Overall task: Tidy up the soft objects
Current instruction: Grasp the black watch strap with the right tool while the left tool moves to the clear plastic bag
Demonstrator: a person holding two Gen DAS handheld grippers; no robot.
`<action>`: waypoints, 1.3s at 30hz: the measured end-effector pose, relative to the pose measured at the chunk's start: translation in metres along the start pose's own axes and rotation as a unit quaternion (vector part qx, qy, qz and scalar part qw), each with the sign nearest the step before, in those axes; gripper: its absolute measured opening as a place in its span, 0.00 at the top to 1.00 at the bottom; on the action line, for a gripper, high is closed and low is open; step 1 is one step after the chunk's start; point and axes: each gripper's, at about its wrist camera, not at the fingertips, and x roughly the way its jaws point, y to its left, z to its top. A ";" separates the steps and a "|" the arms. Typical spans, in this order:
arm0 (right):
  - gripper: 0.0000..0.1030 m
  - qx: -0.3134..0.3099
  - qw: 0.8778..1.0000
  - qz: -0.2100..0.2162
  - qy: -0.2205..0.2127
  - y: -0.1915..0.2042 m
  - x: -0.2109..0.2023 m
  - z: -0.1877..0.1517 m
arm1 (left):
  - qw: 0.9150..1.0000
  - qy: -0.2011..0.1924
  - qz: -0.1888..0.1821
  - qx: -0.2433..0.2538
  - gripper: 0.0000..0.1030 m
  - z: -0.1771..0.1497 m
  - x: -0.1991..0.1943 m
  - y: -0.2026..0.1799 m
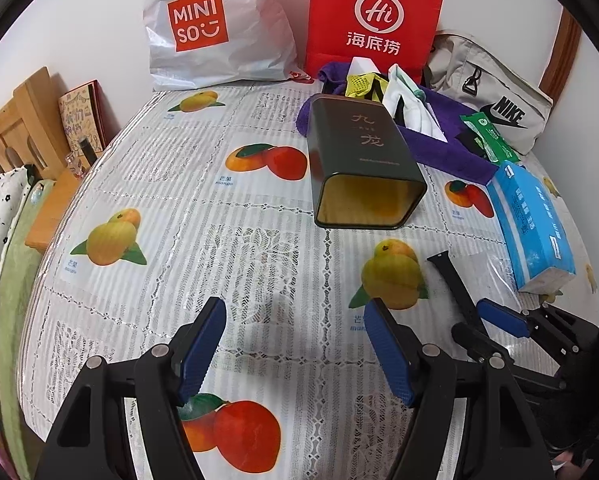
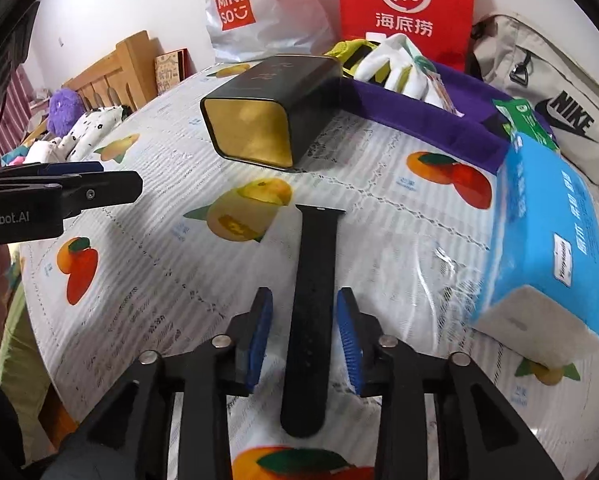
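Note:
A black watch strap (image 2: pixel 319 248) lies flat on the fruit-print tablecloth (image 1: pixel 219 216). My right gripper (image 2: pixel 305 296) straddles the strap, with a gap between the strap and each blue pad, so it is open. In the left wrist view the strap (image 1: pixel 455 284) runs up from the right gripper (image 1: pixel 495 320). My left gripper (image 1: pixel 295 308) is open over bare cloth with nothing between its fingers. A dark green tin (image 1: pixel 363 152) lies on its side, its gold-lined mouth facing me. Behind it a purple towel (image 1: pixel 443 148) carries white and yellow gloves (image 1: pixel 403 104).
A blue tissue pack (image 2: pixel 547 232) sits right of the strap, a green wipes pack (image 1: pixel 487 132) behind it. A Nike bag (image 1: pixel 495 92), a red paper bag (image 1: pixel 375 20) and a white Miniso bag (image 1: pixel 215 28) line the back wall. A wooden bed frame (image 1: pixel 27 120) borders the left.

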 end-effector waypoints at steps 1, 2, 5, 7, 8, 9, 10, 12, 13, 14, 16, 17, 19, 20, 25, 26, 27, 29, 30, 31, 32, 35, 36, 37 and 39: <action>0.69 -0.006 1.000 -0.005 -0.003 0.002 0.001 0.000 | 1.000 0.001 -0.001 -0.001 0.32 0.000 0.001 0.000; 0.80 -0.009 1.000 -0.007 -0.006 0.003 0.001 0.000 | 1.000 0.001 -0.001 -0.002 0.32 0.000 0.001 0.001; 0.80 -0.004 1.000 0.000 -0.001 -0.001 -0.001 0.002 | 1.000 0.001 -0.001 -0.001 0.32 -0.001 0.001 0.001; 0.80 -0.004 1.000 -0.003 0.004 -0.001 -0.002 0.002 | 1.000 0.000 -0.004 -0.001 0.32 -0.002 0.000 0.001; 0.79 -0.005 1.000 -0.005 0.007 0.000 -0.001 0.003 | 1.000 0.000 -0.004 -0.002 0.32 -0.002 0.000 0.001; 0.78 -0.003 1.000 -0.005 0.005 -0.001 0.000 0.003 | 1.000 0.001 -0.005 -0.003 0.32 -0.003 0.001 0.001; 0.78 0.002 1.000 -0.005 0.002 -0.001 0.001 0.002 | 1.000 0.002 -0.006 -0.003 0.32 -0.003 0.000 0.000; 0.80 0.008 1.000 -0.002 -0.008 -0.002 0.003 0.003 | 1.000 0.001 -0.008 0.001 0.32 -0.005 -0.001 -0.001; 0.80 0.007 1.000 -0.001 -0.013 -0.002 0.003 0.003 | 1.000 0.001 -0.006 0.004 0.32 -0.005 -0.002 -0.002; 0.80 0.003 1.000 -0.001 -0.015 -0.002 0.003 0.003 | 1.000 0.000 -0.005 0.006 0.32 -0.006 -0.003 -0.003; 0.80 -0.006 1.000 -0.002 -0.019 0.000 -0.001 0.003 | 1.000 0.000 -0.003 0.008 0.32 -0.006 -0.004 -0.005; 0.80 -0.003 1.000 0.002 -0.026 0.000 -0.006 0.003 | 1.000 0.000 -0.003 0.008 0.32 -0.006 -0.005 -0.006; 0.80 -0.001 0.999 0.008 -0.035 0.000 -0.016 0.004 | 1.000 0.000 -0.006 0.011 0.32 -0.006 -0.005 -0.010; 0.80 -0.002 0.999 0.006 -0.039 0.000 -0.020 0.003 | 1.000 0.001 -0.009 0.012 0.32 -0.006 -0.006 -0.012; 0.80 0.003 0.999 -0.010 -0.046 -0.010 -0.040 -0.005 | 0.999 0.010 -0.028 0.031 0.32 -0.011 -0.002 -0.033; 0.80 0.006 0.999 -0.014 -0.048 -0.013 -0.044 -0.007 | 0.999 0.012 -0.034 0.036 0.32 -0.013 -0.001 -0.039; 0.80 0.012 0.999 -0.018 -0.050 -0.018 -0.048 -0.011 | 0.998 0.014 -0.039 0.040 0.32 -0.015 0.000 -0.044; 0.80 0.025 0.998 -0.025 -0.052 -0.028 -0.058 -0.021 | 0.997 0.019 -0.052 0.049 0.32 -0.018 0.004 -0.055; 0.80 0.028 0.998 -0.029 -0.051 -0.031 -0.060 -0.024 | 0.997 0.024 -0.058 0.054 0.32 -0.019 0.006 -0.061; 0.80 0.033 0.997 -0.037 -0.051 -0.036 -0.064 -0.030 | 0.996 0.030 -0.063 0.059 0.32 -0.020 0.010 -0.067; 0.80 0.038 0.997 -0.043 -0.050 -0.040 -0.066 -0.035 | 0.995 0.033 -0.067 0.061 0.32 -0.021 0.012 -0.072; 0.80 0.058 0.996 -0.055 -0.044 -0.053 -0.073 -0.051 | 0.994 0.038 -0.079 0.070 0.32 -0.021 0.019 -0.087; 0.80 0.066 0.995 -0.060 -0.043 -0.058 -0.075 -0.056 | 0.993 0.038 -0.081 0.074 0.32 -0.020 0.021 -0.093; 0.80 0.074 0.994 -0.064 -0.042 -0.063 -0.076 -0.061 | 0.993 0.038 -0.082 0.078 0.32 -0.019 0.023 -0.098; 0.80 0.095 0.992 -0.071 -0.039 -0.076 -0.080 -0.071 | 0.992 0.040 -0.082 0.091 0.32 -0.018 0.026 -0.108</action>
